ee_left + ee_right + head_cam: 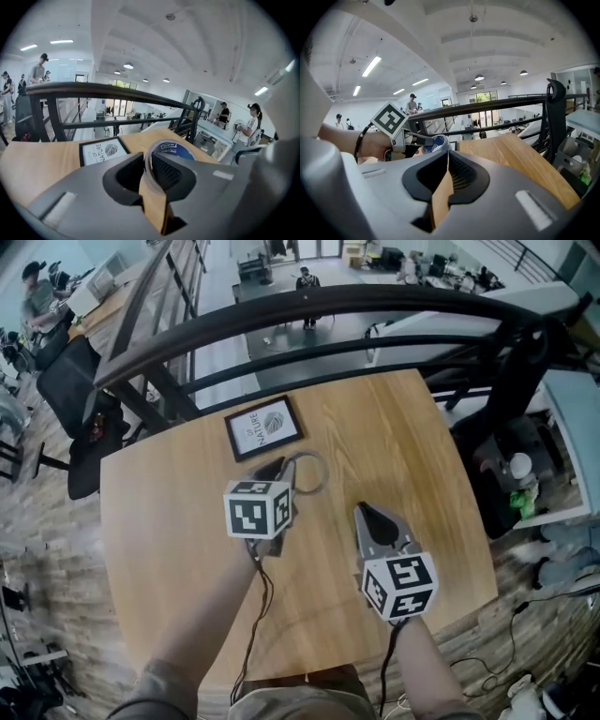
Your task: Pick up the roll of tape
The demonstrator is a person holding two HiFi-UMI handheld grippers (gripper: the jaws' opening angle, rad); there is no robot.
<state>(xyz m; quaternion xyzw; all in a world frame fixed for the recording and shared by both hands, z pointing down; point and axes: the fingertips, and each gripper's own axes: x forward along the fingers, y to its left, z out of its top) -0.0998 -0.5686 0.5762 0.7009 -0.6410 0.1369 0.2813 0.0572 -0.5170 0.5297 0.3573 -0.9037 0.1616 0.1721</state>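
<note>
The roll of clear tape (310,472) with a blue label hangs above the round wooden table (412,437), pinched by its rim in my left gripper (287,469). In the left gripper view the roll (172,150) stands edge-on between the jaws of that gripper (149,165), which are shut on its thin wall. My right gripper (365,513) hovers to the right of it, apart from the tape, its jaws closed together on nothing. The right gripper view looks past its own closed tips (448,157) at the left gripper (412,138) holding the roll (433,142).
A black-framed picture (264,427) lies flat on the table just beyond the tape. A dark curved railing (375,306) runs behind the table's far edge. A shelf unit with clutter (525,474) stands to the right; people stand further off in the office.
</note>
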